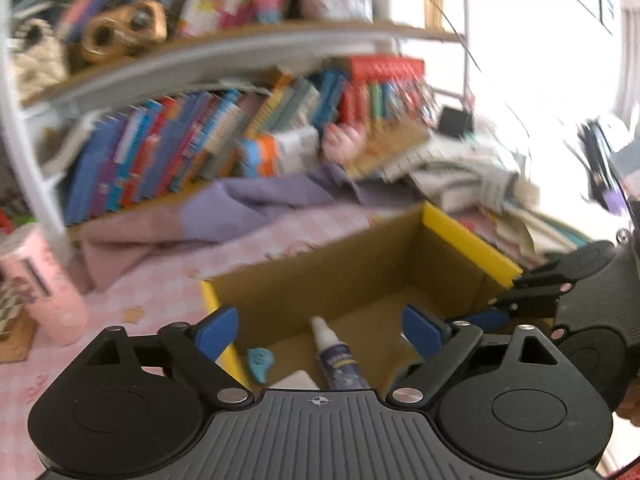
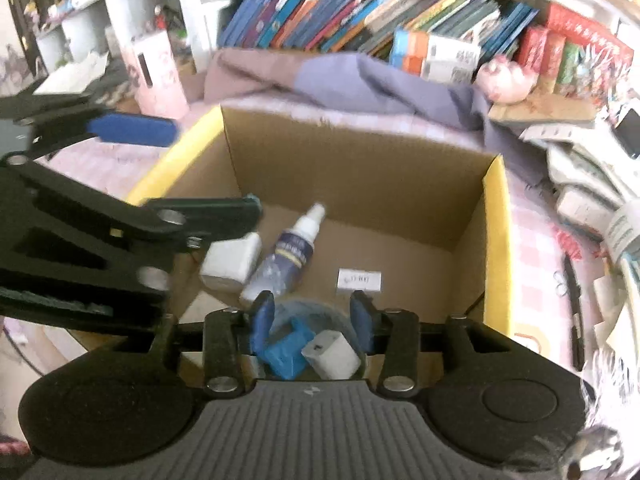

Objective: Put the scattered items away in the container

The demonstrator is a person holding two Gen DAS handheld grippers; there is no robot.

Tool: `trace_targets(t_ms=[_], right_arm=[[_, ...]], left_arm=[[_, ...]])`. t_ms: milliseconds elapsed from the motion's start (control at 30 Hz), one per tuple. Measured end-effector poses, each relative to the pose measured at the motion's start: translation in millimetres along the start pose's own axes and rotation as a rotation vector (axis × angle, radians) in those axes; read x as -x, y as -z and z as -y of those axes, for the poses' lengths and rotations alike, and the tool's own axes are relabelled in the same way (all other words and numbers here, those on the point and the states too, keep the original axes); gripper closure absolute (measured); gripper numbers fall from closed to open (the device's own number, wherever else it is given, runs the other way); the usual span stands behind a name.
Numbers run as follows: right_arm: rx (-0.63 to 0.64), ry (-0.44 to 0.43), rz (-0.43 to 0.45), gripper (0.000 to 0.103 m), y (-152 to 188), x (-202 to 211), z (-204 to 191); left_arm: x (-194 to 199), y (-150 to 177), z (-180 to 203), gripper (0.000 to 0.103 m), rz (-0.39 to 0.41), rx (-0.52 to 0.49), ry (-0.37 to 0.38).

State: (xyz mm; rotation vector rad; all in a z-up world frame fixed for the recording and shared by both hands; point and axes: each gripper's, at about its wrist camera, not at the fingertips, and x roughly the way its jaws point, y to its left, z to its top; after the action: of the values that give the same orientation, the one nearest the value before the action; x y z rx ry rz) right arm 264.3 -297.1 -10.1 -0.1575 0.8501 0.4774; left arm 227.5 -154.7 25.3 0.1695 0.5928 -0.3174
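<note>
Over the box: both grippers hang above the open cardboard box (image 2: 496,216), which stands on a pink checked cloth (image 2: 532,240).
Left gripper (image 1: 320,332): jaws wide apart, nothing between them; it is free.
Right gripper (image 2: 312,320): jaws partly apart, with a round clear dish (image 2: 316,308) between them. Whether the pads press on its sides cannot be told.
Dish contents: a blue piece (image 2: 286,354) and a white cube (image 2: 332,354) lie in it.
Dish position: inside the box outline, near the closest wall. Judged: a release here lands it in the box.
Already in the box: a spray bottle (image 2: 286,258) lying on its side and a white block (image 2: 232,262) just beside it.
Item outside: a dark pen (image 2: 574,308) lies on the cloth, past the box's yellow right wall.
Pen long axis: roughly along the line the right gripper points.
Nearer hand: right, by judgement; the left gripper sits across the box from the pen.
Approach note: jaws closing sideways would cross the pen's width, so little wrist roll seems needed.
</note>
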Motion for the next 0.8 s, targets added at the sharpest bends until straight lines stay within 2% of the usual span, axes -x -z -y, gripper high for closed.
trace_targets(t_ms=[233,400,633,800], right_arm=[[-0.055,0.068,0.152,0.058,-2.3,28.9,-14.6],[-0.094,0.106,0.235,0.055,7.2,50.0,-30.8],[-0.113,0.124,0.257,0.055,28.1,69.1,-60.1],[-0.124,0.145,0.260,0.055,47.1,81.9,-79.3]], left_arm=[[56.5,17.3,-16.6,0.008,0.122,0.112,-0.119],[88.7,34.5,-30.9,0.007,0.171,0.205,-0.187],[116.6,59.6,-42.3,0.007,0.166,0.224,-0.221],[137.3,80.4,-41.4,0.007,0.149,0.228,-0.211]])
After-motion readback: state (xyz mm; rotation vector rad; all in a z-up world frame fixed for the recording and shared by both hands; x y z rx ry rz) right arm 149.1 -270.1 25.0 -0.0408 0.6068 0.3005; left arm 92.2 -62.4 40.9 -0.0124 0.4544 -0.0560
